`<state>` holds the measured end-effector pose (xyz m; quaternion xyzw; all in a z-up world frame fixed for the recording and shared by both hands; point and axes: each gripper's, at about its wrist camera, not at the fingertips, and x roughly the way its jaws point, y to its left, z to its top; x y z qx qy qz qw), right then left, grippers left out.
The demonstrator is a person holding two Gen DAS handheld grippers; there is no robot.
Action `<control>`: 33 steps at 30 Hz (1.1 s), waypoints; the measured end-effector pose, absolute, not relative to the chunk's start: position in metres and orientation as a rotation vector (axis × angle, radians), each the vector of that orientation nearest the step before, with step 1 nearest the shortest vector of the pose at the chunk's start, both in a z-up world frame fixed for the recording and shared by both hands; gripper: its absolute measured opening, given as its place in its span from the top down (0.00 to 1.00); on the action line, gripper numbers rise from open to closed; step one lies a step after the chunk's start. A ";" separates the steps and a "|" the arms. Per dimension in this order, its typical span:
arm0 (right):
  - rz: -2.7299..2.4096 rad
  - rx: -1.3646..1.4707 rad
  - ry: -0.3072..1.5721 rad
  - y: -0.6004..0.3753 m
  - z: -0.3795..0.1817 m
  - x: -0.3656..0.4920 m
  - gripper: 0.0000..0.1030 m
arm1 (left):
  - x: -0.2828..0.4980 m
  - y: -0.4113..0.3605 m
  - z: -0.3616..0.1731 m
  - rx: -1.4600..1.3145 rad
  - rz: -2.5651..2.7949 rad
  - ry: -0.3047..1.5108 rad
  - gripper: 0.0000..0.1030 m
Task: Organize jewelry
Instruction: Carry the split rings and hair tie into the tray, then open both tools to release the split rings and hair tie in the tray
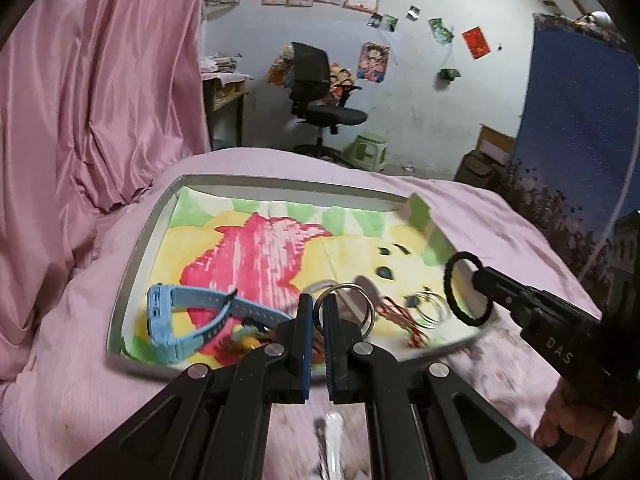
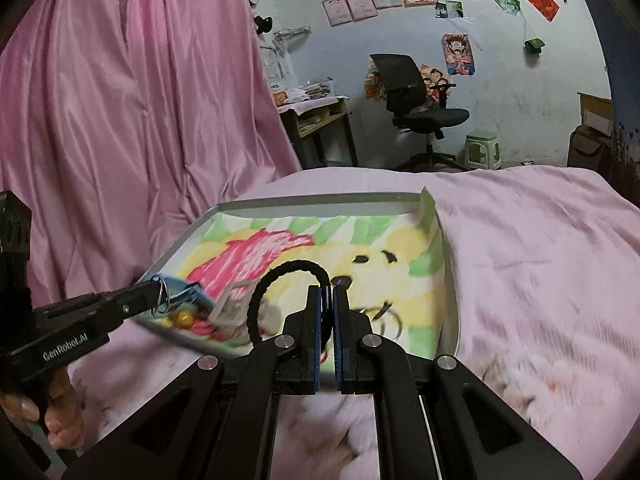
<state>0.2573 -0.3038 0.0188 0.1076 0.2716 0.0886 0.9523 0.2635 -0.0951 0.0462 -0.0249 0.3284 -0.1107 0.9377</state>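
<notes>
1. My left gripper [image 1: 317, 314] has its jaws pressed nearly together on a silver key ring [image 1: 345, 307], which sticks up between the tips above the near edge of the tray [image 1: 138, 248].
2. My right gripper [image 2: 332, 300] has its jaws just as tight, pinching a black braided ring [image 2: 280, 280] that loops up and to the left of the tips, above the tray's near right corner.
3. The tray lies on the bed [image 1: 500, 216], lined with a cartoon-bear cloth [image 1: 256, 252].
4. A blue watch [image 1: 180, 316] lies at the tray's near left corner. Beside it, along the near edge, sit blurred beads, red cord [image 1: 404, 318] and two thin wire rings [image 1: 430, 308].
5. The far half of the tray is bare cloth.
6. A pink curtain [image 1: 92, 80] hangs close on the left. To the right of the tray the pink bedcover runs flat and open.
</notes>
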 end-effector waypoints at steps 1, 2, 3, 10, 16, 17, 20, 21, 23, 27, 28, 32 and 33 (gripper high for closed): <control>0.172 0.217 0.559 -0.303 0.017 0.263 0.95 | 0.267 -0.094 0.044 -0.055 -0.216 0.677 0.95; 0.169 0.217 0.563 -0.302 0.015 0.265 0.95 | 0.272 -0.093 0.042 -0.062 -0.200 0.687 0.95; 0.165 0.220 0.571 -0.301 0.013 0.268 0.95 | 0.275 -0.092 0.040 -0.066 -0.185 0.695 0.95; 0.150 0.226 0.628 -0.302 -0.002 0.276 0.95 | 0.292 -0.087 0.024 -0.074 -0.129 0.781 0.95; 0.151 0.225 0.682 -0.301 -0.015 0.279 0.95 | 0.296 -0.090 0.015 -0.057 -0.117 0.824 0.95; 0.152 0.225 0.686 -0.300 -0.016 0.279 0.95 | 0.296 -0.090 0.014 -0.054 -0.116 0.831 0.95; 0.156 0.223 0.702 -0.299 -0.019 0.281 0.95 | 0.298 -0.090 0.011 -0.052 -0.115 0.851 0.95; 0.157 0.222 0.706 -0.299 -0.020 0.281 0.95 | 0.298 -0.090 0.009 -0.053 -0.118 0.858 0.95; 0.155 0.221 0.714 -0.299 -0.022 0.282 0.95 | 0.300 -0.090 0.007 -0.057 -0.130 0.875 0.95; 0.159 0.214 0.724 -0.297 -0.023 0.282 0.95 | 0.300 -0.090 0.006 -0.059 -0.132 0.878 0.94; 0.160 0.214 0.727 -0.297 -0.023 0.282 0.95 | 0.300 -0.090 0.006 -0.062 -0.135 0.877 0.95; 0.159 0.214 0.727 -0.297 -0.023 0.282 0.94 | 0.296 -0.088 0.007 -0.077 -0.146 0.866 0.95; 0.158 0.214 0.727 -0.297 -0.023 0.282 0.93 | 0.296 -0.087 0.007 -0.080 -0.149 0.866 0.95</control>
